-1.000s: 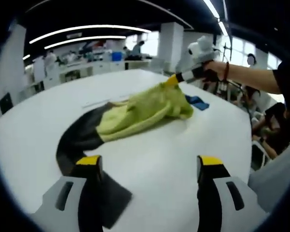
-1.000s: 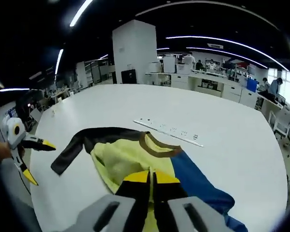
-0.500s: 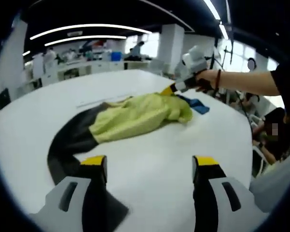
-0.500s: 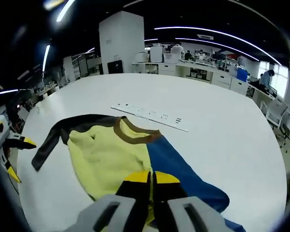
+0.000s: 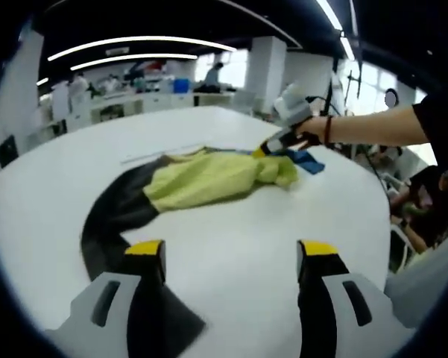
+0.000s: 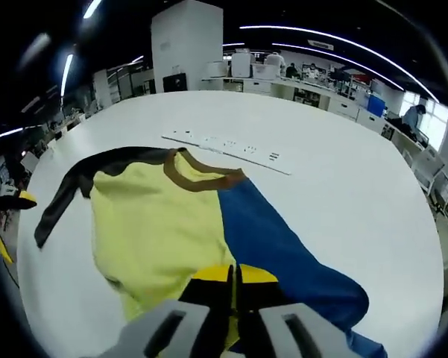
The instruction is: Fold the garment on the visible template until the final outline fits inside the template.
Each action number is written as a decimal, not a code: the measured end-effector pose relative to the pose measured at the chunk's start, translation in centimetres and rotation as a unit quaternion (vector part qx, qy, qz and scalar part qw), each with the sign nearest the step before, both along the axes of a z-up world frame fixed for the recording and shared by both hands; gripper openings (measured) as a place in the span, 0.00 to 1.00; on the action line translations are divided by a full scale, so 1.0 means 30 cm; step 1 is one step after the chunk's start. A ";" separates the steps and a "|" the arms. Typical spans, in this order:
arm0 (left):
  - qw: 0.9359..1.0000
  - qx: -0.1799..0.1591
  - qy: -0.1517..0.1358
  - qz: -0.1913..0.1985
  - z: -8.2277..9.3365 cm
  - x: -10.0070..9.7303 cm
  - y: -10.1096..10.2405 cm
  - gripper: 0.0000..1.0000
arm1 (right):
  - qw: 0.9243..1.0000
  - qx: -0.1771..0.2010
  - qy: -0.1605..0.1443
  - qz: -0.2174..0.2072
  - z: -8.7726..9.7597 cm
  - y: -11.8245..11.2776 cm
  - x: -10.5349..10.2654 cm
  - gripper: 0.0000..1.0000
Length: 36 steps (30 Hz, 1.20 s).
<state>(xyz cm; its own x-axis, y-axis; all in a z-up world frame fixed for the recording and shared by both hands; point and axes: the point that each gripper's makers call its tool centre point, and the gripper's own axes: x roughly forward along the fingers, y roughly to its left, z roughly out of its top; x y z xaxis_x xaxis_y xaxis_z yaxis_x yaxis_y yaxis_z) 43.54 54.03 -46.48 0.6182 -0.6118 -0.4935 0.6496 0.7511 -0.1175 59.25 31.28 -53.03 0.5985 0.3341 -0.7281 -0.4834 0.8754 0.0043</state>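
Note:
A yellow, blue and dark garment (image 5: 209,175) lies spread on the white table (image 5: 238,231). Its dark sleeve (image 5: 115,216) runs toward me and passes under my left gripper's left jaw. My left gripper (image 5: 231,253) stands open above the table, holding nothing. At the far side my right gripper (image 5: 272,147), in a person's hand, is shut on the garment's hem. In the right gripper view, my right gripper (image 6: 233,277) pinches the hem where the yellow panel (image 6: 156,224) meets the blue panel (image 6: 283,250). The brown collar (image 6: 201,179) lies beyond. The left gripper (image 6: 9,224) shows at the left edge.
A long white strip (image 6: 224,142) lies on the table behind the collar. The person's forearm (image 5: 373,127) reaches in from the right. Seated people (image 5: 421,198) are beyond the table's right edge. Desks and a white pillar (image 6: 186,45) stand in the background.
My right gripper has drawn the hem down and outward, so the bunched yellow body now lies flatter and the blue panel is stretched out. My left gripper has stayed open in place.

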 end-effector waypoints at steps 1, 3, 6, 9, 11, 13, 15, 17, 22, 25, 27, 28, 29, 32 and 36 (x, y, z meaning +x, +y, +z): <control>1.000 -0.001 -0.001 0.001 0.001 -0.001 0.000 0.68 | 1.000 -0.001 0.001 0.002 -0.007 0.001 -0.004 0.00; 1.000 -0.001 -0.001 0.001 0.004 -0.004 0.000 0.68 | 1.000 0.000 -0.001 0.000 0.002 -0.002 0.000 0.00; 1.000 0.001 -0.002 0.000 0.004 -0.008 0.003 0.68 | 1.000 0.003 0.002 0.002 0.006 -0.005 -0.001 0.00; 1.000 0.000 0.000 0.002 0.004 -0.013 0.006 0.69 | 1.000 0.010 0.000 -0.024 0.021 -0.030 0.004 0.01; 1.000 0.001 0.000 0.003 0.005 -0.015 0.008 0.70 | 0.999 0.024 0.001 -0.033 0.036 -0.032 0.003 0.03; 1.000 0.000 -0.002 0.004 0.011 -0.017 0.011 0.71 | 0.999 0.027 -0.012 -0.028 0.069 -0.030 0.004 0.07; 1.000 -0.002 -0.002 0.008 0.017 -0.018 0.013 0.71 | 0.999 0.003 -0.045 0.001 0.109 -0.027 0.009 0.13; 1.000 -0.002 -0.005 0.007 0.028 -0.020 0.010 0.72 | 0.999 0.004 -0.051 0.000 0.135 -0.025 -0.004 0.18; 1.000 -0.010 -0.010 0.007 0.053 -0.028 -0.003 0.74 | 0.997 0.030 -0.073 0.009 0.212 -0.006 -0.037 0.24; 1.000 -0.009 -0.012 0.005 0.058 -0.033 -0.004 0.75 | 0.996 0.035 -0.076 0.025 0.234 0.012 -0.071 0.33; 1.000 -0.008 -0.013 0.004 0.063 -0.036 -0.002 0.76 | 0.996 0.033 -0.075 0.041 0.239 0.024 -0.089 0.38; 1.000 -0.008 -0.014 0.004 0.066 -0.037 -0.001 0.77 | 0.996 0.032 -0.075 0.047 0.241 0.028 -0.097 0.39; 1.000 -0.009 -0.016 0.004 0.071 -0.041 0.000 0.78 | 0.995 0.031 -0.074 0.051 0.247 0.036 -0.117 0.40; 1.000 -0.009 -0.018 0.003 0.078 -0.046 0.003 0.79 | 0.995 0.032 -0.077 0.060 0.263 0.052 -0.157 0.42; 1.000 -0.008 -0.021 0.005 0.084 -0.051 0.007 0.79 | 0.994 0.033 -0.074 0.073 0.266 0.068 -0.191 0.43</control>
<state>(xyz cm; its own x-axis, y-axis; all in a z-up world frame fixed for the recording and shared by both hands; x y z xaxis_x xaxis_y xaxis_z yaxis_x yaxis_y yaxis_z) 42.00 54.24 -43.95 0.6441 -0.6140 -0.4563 0.6474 0.7552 -0.1023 53.51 33.33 -45.05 0.6391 0.4694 -0.6094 -0.6055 0.7956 -0.0222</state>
